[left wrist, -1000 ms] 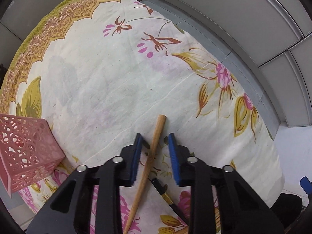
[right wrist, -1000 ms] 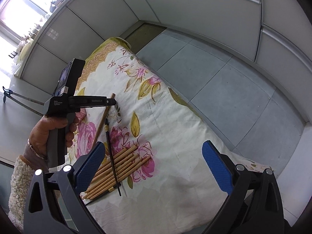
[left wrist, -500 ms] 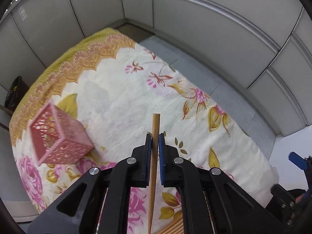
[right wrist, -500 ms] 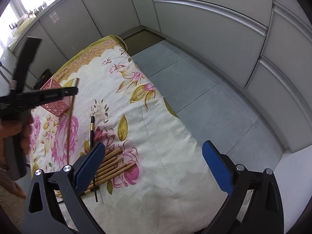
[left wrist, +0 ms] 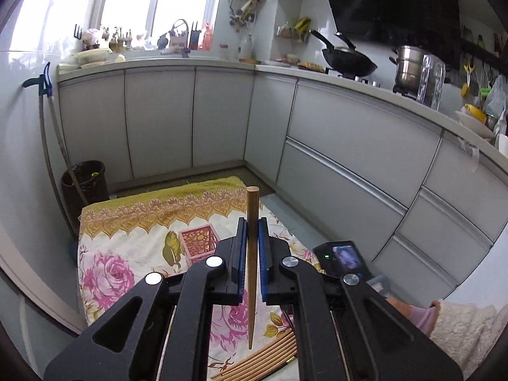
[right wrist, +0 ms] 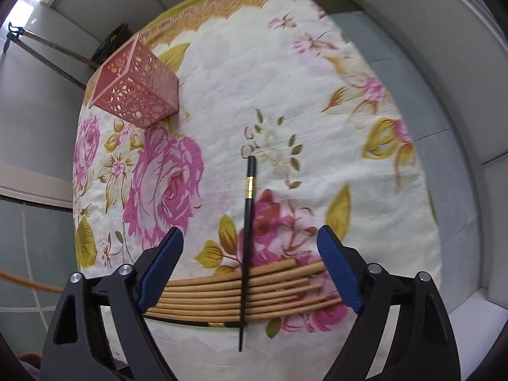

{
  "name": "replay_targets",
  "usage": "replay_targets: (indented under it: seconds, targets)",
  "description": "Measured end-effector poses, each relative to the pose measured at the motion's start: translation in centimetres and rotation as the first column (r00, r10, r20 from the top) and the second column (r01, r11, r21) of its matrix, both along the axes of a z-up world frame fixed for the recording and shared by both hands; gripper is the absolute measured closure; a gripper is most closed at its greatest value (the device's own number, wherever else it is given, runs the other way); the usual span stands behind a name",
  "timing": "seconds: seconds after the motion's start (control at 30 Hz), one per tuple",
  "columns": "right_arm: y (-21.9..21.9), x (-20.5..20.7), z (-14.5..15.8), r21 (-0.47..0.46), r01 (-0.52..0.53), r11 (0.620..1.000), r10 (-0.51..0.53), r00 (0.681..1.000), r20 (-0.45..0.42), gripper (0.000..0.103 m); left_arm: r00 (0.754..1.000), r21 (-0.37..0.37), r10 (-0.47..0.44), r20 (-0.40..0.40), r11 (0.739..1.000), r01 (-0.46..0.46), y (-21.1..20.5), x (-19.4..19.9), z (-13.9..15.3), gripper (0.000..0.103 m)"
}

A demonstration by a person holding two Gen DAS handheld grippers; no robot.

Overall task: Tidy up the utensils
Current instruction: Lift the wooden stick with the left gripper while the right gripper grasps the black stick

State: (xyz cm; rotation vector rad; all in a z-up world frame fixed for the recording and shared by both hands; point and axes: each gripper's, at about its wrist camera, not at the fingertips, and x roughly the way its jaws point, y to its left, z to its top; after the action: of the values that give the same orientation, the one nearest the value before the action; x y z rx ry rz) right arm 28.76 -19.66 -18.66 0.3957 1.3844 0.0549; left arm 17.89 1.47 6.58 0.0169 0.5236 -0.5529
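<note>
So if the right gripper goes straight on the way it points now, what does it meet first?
Most likely the black chopstick, which lies across the row of wooden chopsticks between the open right gripper fingers. Depth is hard to judge; the flowered cloth lies right beneath.

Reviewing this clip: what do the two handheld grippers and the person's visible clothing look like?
Both grippers are matte black plastic frames with round silver bolts and textured blue pads on the fingers. That holds for the left gripper and the right gripper. In the left wrist view the right unit carries a small lit screen with a green light, and the person wears a fluffy cream sleeve.
</note>
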Motion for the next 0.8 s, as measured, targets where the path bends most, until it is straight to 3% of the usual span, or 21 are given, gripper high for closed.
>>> replay_targets:
  seconds: [0.13, 0.4, 0.47, 0.5, 0.67, 0.8]
  targets:
    - [1.2, 2.0, -1.9, -0.097, 0.004, 0.995, -0.008, 0.999, -0.049, 0.041, 0.999, -0.048, 0.020, 0.028, 0.999, -0.018, 2.1, -1.7, 0.6, 0.097]
    - [3.0, 4.2, -3.1, -0.143, -0.002, 0.990, -0.008, 0.997, -0.074, 0.071, 0.999, -0.065, 0.025, 0.027, 0.998, -0.023, 3.6, -2.4, 0.7, 0.097]
    - [3.4, 4.5, -3.2, -0.170, -0.006, 0.985, -0.009, 0.996, -0.085, 0.084, 0.999, -0.064, 0.028, 0.027, 0.998, -0.027, 3.8, -2.5, 0.5, 0.097]
    - [3.5, 4.4, -3.3, -0.185, -0.006, 0.983, -0.011, 0.996, -0.091, 0.095, 0.999, -0.066, 0.032, 0.029, 0.997, -0.030, 3.9, -2.5, 0.6, 0.097]
    - [4.8, 3.2, -3.2, -0.213, 0.005, 0.977, -0.018, 0.998, -0.059, 0.096, 0.999, -0.085, 0.043, 0.023, 0.996, -0.041, 4.3, -2.5, 0.5, 0.097]
    - [5.9, 0.5, -0.9, -0.201, 0.036, 0.979, -0.027, 0.998, 0.048, 0.096, 0.998, -0.094, 0.053, 0.013, 0.994, -0.052, 4.5, -2.3, 0.4, 0.097]
